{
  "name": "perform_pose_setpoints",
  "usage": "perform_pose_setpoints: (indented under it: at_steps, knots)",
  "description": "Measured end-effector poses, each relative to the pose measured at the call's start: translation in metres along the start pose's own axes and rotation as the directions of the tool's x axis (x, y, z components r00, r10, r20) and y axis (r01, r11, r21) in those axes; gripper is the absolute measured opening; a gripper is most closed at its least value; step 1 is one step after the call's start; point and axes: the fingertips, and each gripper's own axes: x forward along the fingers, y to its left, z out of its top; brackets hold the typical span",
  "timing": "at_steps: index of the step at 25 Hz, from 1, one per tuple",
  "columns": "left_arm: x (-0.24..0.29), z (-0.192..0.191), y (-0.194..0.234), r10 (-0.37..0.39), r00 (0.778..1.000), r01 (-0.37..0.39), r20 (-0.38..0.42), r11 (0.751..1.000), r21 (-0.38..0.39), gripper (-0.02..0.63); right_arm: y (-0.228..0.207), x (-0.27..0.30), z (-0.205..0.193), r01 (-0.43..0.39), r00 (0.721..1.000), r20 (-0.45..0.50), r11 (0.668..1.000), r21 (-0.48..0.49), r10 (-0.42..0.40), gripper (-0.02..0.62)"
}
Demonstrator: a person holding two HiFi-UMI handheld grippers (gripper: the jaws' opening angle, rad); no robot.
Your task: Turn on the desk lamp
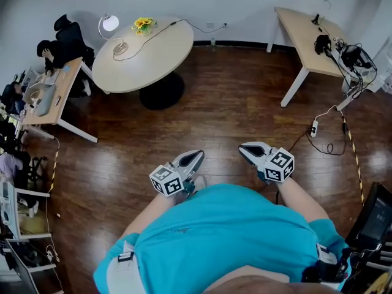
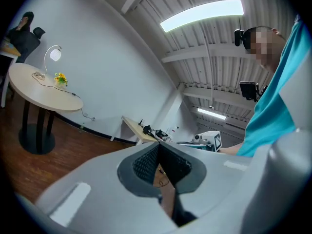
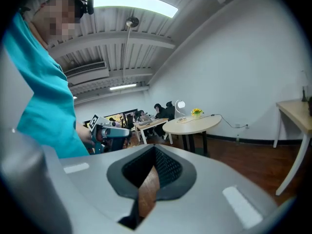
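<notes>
Wood floor (image 1: 233, 103) underfoot; across it the round table (image 1: 153, 60) carries the desk lamp (image 1: 108, 23) at its far edge, with a small pot of yellow flowers (image 1: 143, 24) just beside it and a cord (image 1: 160, 30) running off toward the wall. You hold the left gripper (image 1: 197, 155) and right gripper (image 1: 243, 149) close to your body, well apart from the table. Both have their jaws pressed together at the tips with nothing between them.
</notes>
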Motion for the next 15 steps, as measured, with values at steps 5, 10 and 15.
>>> perform_pose_setpoints:
  at_steps: [5,10,15]
  knots:
    - [0.014,-0.009,-0.057,0.019,1.000,-0.018,-0.017,0.998,0.054,0.020,0.005,-0.041,0.006,0.017,0.997,0.071,0.999,0.047,-0.020,0.002]
    - [-0.022,0.002,-0.071,0.039,0.999,-0.039,0.003,0.995,0.087,0.020,0.048,-0.026,-0.002,0.009,0.993,0.111,0.990,0.139,-0.025,0.002]
    - [-0.082,0.011,-0.053,0.032,0.999,-0.031,-0.005,0.996,0.088,0.020,0.112,0.022,-0.002,0.002,0.995,0.101,0.996,0.088,-0.011,0.000]
